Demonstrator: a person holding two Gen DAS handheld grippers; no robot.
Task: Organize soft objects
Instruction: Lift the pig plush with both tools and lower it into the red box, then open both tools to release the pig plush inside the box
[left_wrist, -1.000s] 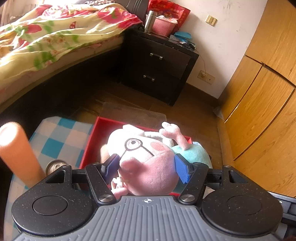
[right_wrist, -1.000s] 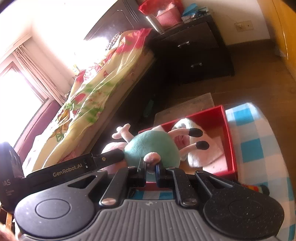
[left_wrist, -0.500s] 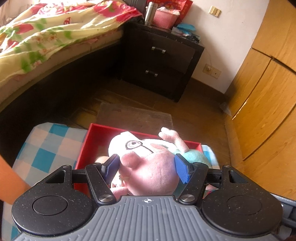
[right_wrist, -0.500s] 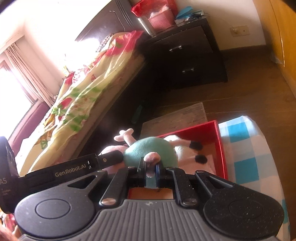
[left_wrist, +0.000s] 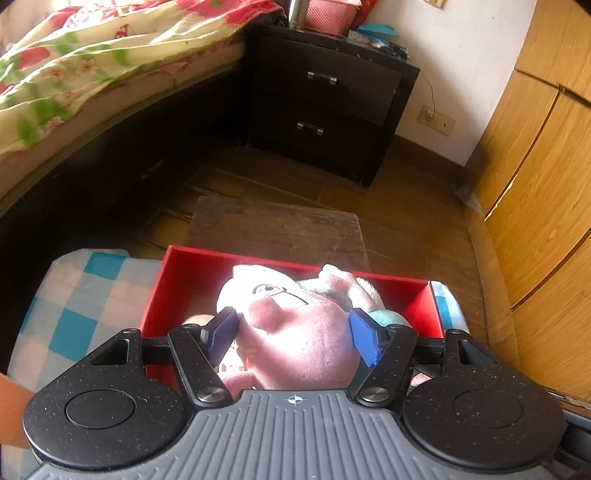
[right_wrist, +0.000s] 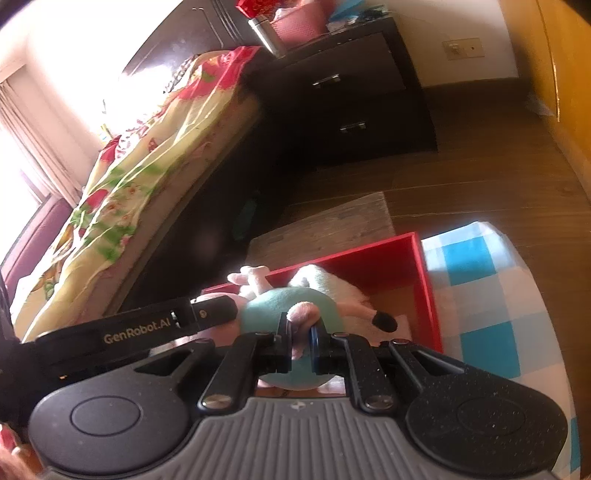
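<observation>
Both claws down-tilted on plush pig (left_wrist: 295, 332)

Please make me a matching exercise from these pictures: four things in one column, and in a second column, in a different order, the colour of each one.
Things:
1. box
2. nightstand
3. head of the plush pig
4. body of the plush pig

Colours:
A. teal
B. red
C. pink
D. dark, almost black

Right pairs: 1-B, 2-D, 3-C, 4-A

The left gripper grips the head; the right gripper is shut on a small pink part at the body.
</observation>
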